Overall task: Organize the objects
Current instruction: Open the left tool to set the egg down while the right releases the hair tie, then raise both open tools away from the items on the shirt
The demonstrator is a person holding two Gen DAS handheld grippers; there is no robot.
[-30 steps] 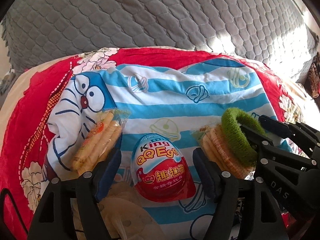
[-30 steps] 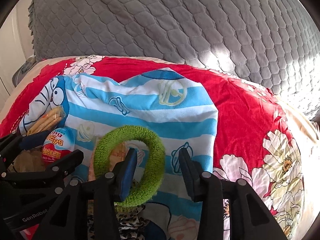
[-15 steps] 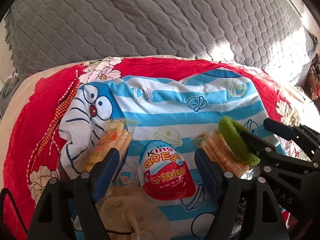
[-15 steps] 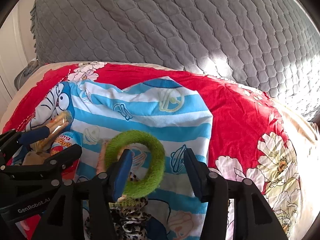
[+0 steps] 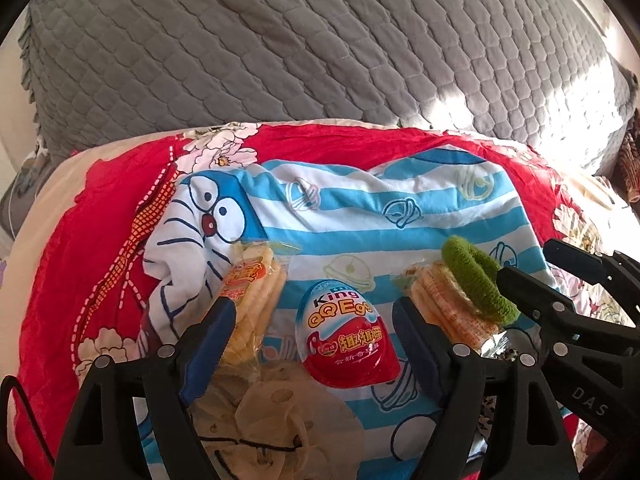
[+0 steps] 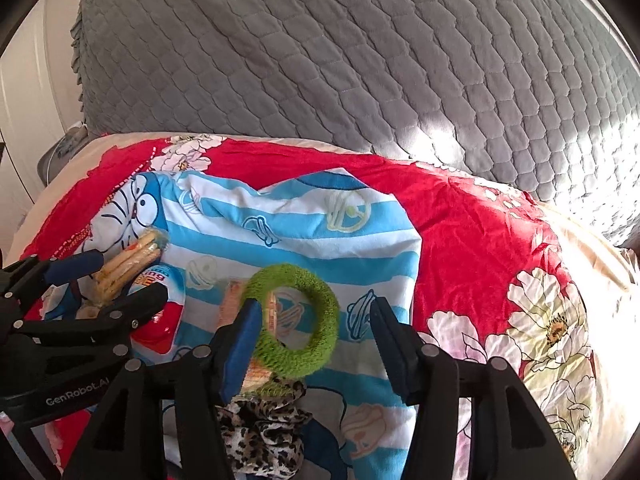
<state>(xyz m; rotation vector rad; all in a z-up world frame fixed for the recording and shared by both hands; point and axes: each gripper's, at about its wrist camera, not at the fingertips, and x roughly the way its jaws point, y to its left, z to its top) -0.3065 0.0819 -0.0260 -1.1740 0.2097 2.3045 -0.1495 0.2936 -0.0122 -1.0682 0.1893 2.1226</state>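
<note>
- Green hair ring (image 6: 292, 320) lies on a wafer packet (image 5: 448, 308) between the right gripper (image 6: 310, 334)'s fingers, whose jaws have just been opening; the pads stand clear of it.
- Left gripper (image 5: 308, 344) hangs open around a King QQ Egg (image 5: 344, 336), not touching.
- Second wafer packet (image 5: 250, 300) sits just left of the egg.
- Everything rests on a blue striped cartoon cloth (image 5: 360, 220), with a leopard-print scrunchie (image 6: 264, 428) nearby.

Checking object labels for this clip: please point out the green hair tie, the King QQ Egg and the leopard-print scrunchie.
green hair tie (image 6: 326, 312): right wrist view, right side of ring.
King QQ Egg (image 5: 346, 334): left wrist view, printed front.
leopard-print scrunchie (image 6: 262, 430): right wrist view, middle folds.
</note>
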